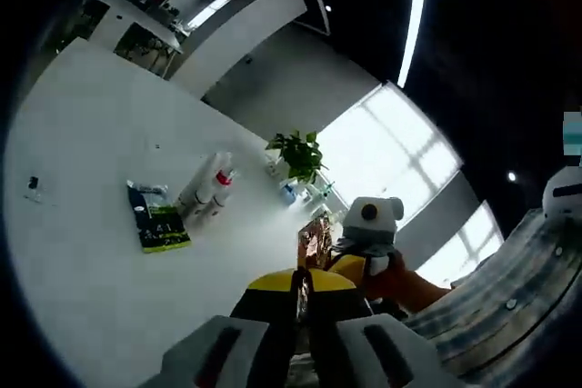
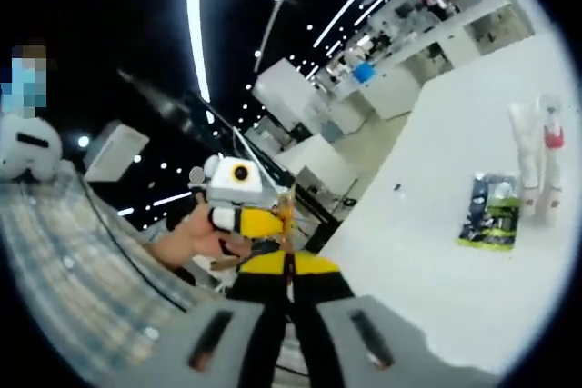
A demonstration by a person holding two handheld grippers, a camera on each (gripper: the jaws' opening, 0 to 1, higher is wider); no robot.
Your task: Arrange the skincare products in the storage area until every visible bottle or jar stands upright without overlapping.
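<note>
- Nearest the camera in the left gripper view, the left hand-held gripper has its jaws drawn narrow, close to touching, with nothing between them that I can make out.
- In the right gripper view the right hand-held gripper looks the same: jaws narrow, seemingly carrying nothing.
- Both are lifted well off the white bench; each shows in the other's view, held in a hand, with a plaid sleeve beside it.
- Taking the dark green packet lying flat on the bench as landmark: just beside it, on its far side, lie two white bottles, one with a red band, touching or nearly touching each other.
- Those bottles appear to be on their sides, not upright, so that part of the task looks not yet done.
- Further beyond the packet, near the bench's far edge, stand a blue bottle and a potted plant; other small items there are too small to tell.
- My judgement: the arranging has barely begun; the lying bottles need standing, apart from each other, and neither hand-held gripper is near them.
</note>
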